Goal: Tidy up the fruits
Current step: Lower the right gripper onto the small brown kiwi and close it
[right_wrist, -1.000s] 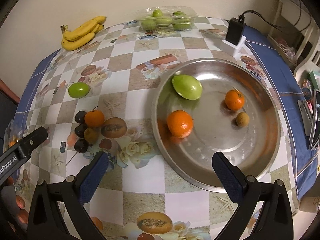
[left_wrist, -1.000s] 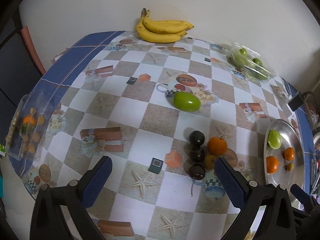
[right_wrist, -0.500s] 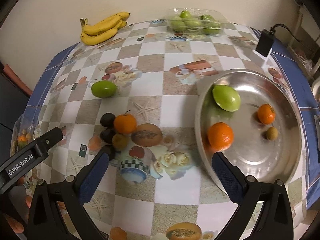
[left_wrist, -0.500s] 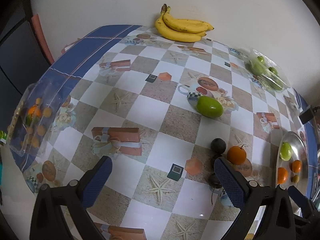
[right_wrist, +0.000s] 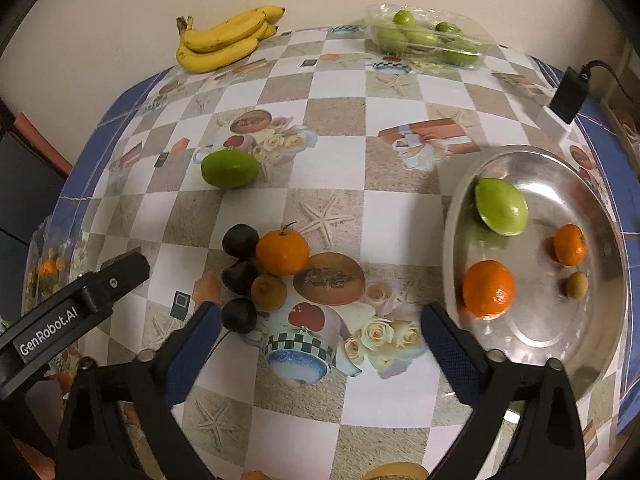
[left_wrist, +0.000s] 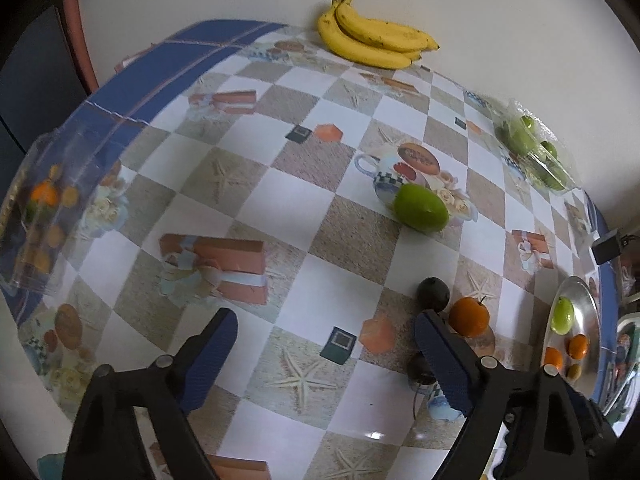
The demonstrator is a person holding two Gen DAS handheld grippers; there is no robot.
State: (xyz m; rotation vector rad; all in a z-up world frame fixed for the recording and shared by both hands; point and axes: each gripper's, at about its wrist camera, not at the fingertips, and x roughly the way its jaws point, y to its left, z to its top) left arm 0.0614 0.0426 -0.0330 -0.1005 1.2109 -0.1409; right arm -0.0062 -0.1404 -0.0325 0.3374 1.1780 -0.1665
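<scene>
Both grippers, left gripper [left_wrist: 324, 356] and right gripper [right_wrist: 320, 340], have fingers wide, empty. Loose orange [right_wrist: 282, 252] on desk [right_wrist: 332, 168] looks firm, round, likely rolls; grip across its middle.

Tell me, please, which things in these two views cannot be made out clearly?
- Left wrist view: one dark fruit is half hidden behind the left gripper finger.
- Left wrist view: the steel tray is squeezed at the fisheye edge, its fruit tiny.
- Both views: the fruit in the clear bag at the table's near left edge is blurred by glare.
- Right wrist view: the green fruit in the clear box cannot be counted.
</scene>
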